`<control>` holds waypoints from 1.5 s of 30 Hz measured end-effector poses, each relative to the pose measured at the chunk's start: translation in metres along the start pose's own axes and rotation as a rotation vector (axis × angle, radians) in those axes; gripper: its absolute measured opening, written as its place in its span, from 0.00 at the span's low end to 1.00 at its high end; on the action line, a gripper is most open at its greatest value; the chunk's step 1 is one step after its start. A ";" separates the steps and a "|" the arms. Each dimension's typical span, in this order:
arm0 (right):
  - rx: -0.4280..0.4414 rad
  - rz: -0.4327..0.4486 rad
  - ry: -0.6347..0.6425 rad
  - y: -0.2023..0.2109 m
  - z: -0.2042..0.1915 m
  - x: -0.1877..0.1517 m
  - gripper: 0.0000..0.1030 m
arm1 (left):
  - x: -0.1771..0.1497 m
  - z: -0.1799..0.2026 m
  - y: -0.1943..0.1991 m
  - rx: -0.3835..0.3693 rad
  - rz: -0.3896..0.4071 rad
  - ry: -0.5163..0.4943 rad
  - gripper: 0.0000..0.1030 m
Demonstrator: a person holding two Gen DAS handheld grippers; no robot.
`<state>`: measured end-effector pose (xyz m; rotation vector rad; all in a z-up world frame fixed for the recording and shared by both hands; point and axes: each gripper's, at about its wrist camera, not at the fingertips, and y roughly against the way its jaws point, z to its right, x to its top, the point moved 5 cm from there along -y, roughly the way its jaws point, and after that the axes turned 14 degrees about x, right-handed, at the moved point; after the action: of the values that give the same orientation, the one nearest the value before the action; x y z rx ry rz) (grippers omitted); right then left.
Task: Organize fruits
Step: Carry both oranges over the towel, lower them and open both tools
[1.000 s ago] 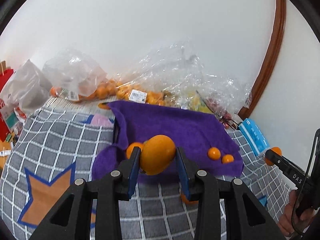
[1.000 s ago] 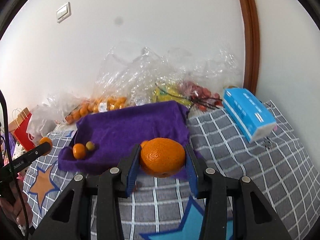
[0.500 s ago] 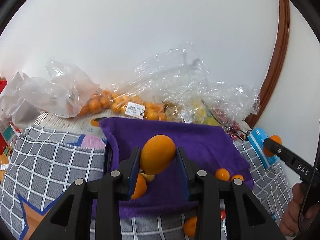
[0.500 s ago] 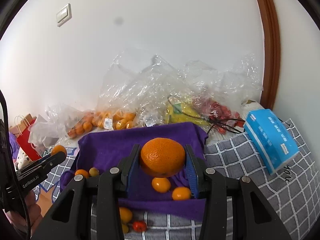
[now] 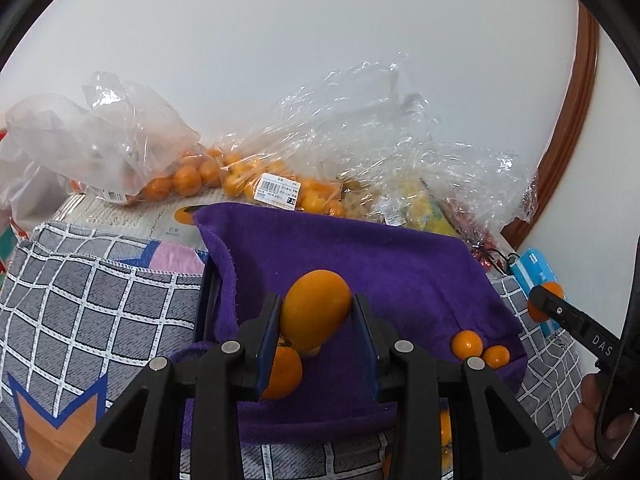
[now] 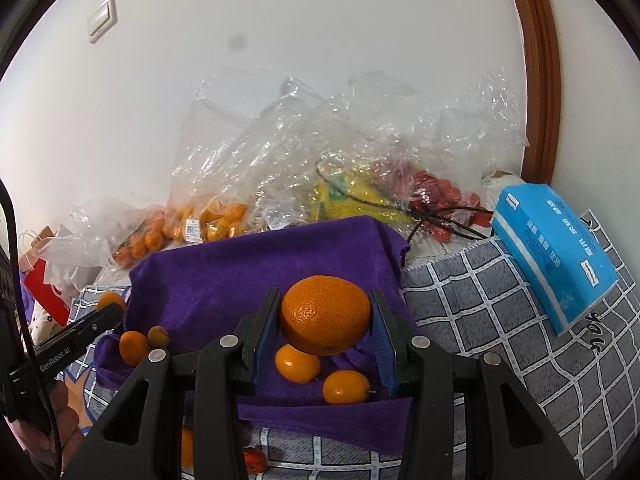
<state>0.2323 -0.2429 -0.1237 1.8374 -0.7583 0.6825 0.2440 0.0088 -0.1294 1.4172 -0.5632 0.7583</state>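
My left gripper (image 5: pixel 316 322) pinches a smooth oval orange fruit (image 5: pixel 316 308); my right gripper (image 6: pixel 325 322) clamps a dimpled orange (image 6: pixel 325 314). Both hang over the purple towel (image 6: pixel 248 276), which a second ago lay farther ahead. Loose kumquats (image 6: pixel 298 363) lie at 6 o'clock below the orange. At 12 o'clock, clear plastic bags (image 5: pixel 276 190) hold small oranges.

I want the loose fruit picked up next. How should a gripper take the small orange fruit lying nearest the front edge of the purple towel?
Grip the small orange fruit across its short middle, coming from above; it lies lengthwise on the purple towel, another fruit close at its left.
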 end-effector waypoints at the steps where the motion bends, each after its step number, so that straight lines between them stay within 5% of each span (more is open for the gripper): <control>1: -0.004 -0.001 -0.002 -0.001 0.002 0.000 0.41 | -0.001 -0.001 -0.002 -0.005 -0.008 0.005 0.33; 18: -0.016 -0.061 -0.014 -0.026 0.015 -0.019 0.41 | -0.005 -0.007 -0.014 -0.031 -0.023 0.042 0.33; 45: -0.043 -0.087 -0.007 -0.048 0.022 -0.035 0.43 | -0.019 0.020 -0.015 -0.077 -0.028 -0.056 0.32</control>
<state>0.2489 -0.2416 -0.1850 1.8228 -0.6883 0.5998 0.2449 -0.0131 -0.1515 1.3758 -0.6085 0.6697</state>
